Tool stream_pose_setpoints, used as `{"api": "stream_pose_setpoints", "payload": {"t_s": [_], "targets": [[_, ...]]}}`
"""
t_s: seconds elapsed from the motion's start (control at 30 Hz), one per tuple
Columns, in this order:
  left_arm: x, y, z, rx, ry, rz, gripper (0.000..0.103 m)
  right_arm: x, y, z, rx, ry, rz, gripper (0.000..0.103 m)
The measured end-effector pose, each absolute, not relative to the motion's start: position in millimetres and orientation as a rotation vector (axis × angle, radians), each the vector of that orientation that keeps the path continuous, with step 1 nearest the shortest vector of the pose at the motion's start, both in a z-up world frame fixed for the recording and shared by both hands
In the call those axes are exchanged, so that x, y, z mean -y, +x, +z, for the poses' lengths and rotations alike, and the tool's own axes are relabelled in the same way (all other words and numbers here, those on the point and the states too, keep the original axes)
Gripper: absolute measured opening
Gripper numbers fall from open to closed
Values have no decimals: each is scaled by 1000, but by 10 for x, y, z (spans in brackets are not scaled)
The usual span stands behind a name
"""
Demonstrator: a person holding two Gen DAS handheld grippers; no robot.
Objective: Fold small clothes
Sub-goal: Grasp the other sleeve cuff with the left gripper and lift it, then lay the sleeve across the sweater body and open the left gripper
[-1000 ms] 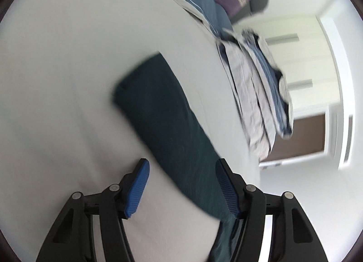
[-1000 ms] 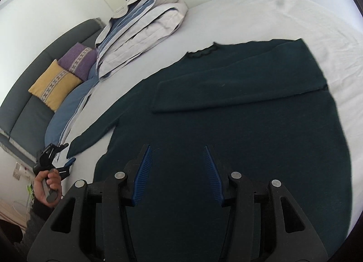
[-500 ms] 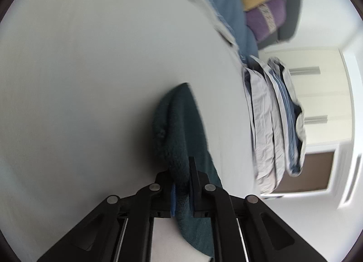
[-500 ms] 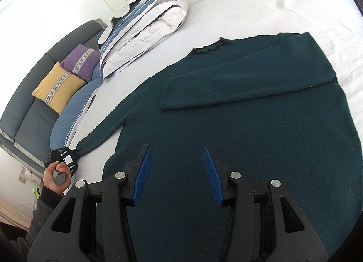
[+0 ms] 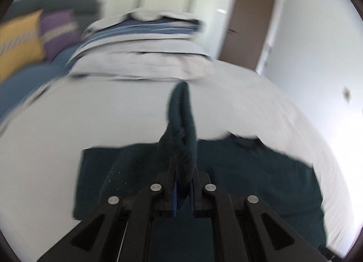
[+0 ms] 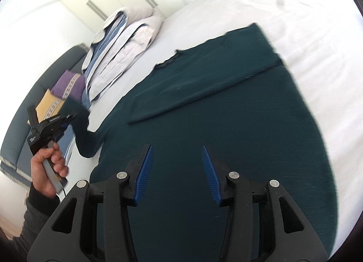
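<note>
A dark green sweater [image 6: 238, 125] lies flat on the white bed [image 6: 295, 12], with one sleeve folded across its chest. My left gripper [image 5: 182, 184] is shut on the other sleeve [image 5: 181, 125], whose cuff sticks up past the jaws. In the right wrist view the left gripper [image 6: 68, 117] holds that sleeve [image 6: 84, 134] lifted off the bed at the left edge. My right gripper [image 6: 175, 171] is open and empty, low over the sweater's lower body.
A stack of folded pale and blue bedding [image 6: 118, 46] lies at the head of the bed. A dark sofa [image 6: 20, 125] with yellow [image 6: 48, 103] and purple cushions [image 6: 68, 83] stands to the left. A brown door [image 5: 247, 30] is behind.
My left gripper closed on the sleeve, lifted it off the bed and swung round toward the sweater's body. My right gripper stayed open over the sweater.
</note>
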State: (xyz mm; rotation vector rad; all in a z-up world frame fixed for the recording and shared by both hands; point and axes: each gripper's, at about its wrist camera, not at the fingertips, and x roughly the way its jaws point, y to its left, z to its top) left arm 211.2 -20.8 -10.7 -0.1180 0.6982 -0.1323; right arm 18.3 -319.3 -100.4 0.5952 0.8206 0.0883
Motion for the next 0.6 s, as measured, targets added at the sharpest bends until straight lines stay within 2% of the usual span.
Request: {"api": "stream_pose_setpoints", "payload": {"t_s": [0.1,0.17,0.2,0.23,0.37,0.47,0.6], "targets": [[1005,2117,-381,-731,62,-189,14,3336,148,-1054,-823,613,66,42],[1293,2145,-620,-810,101,-214,33,3407,141,-1084,-839,620,56,43],[1351,2157,-720,-851,95,-228,40,3445,142,-1093,-841,626,53,44],[1366,2162,-799,-887,81,-227,51,3471,148,-1090,-838,625,55,44],[1177,2019,-838,-888,44,-218,79,3492,273,-1094,-845,606,79,44],[968,1814,-780,-863,15,-243,84,3343,519,-1041,-855,583,109,44],[622,1600,-758,-852,-62,-241,84,3022,1089,-941,-882,542,167,44]]}}
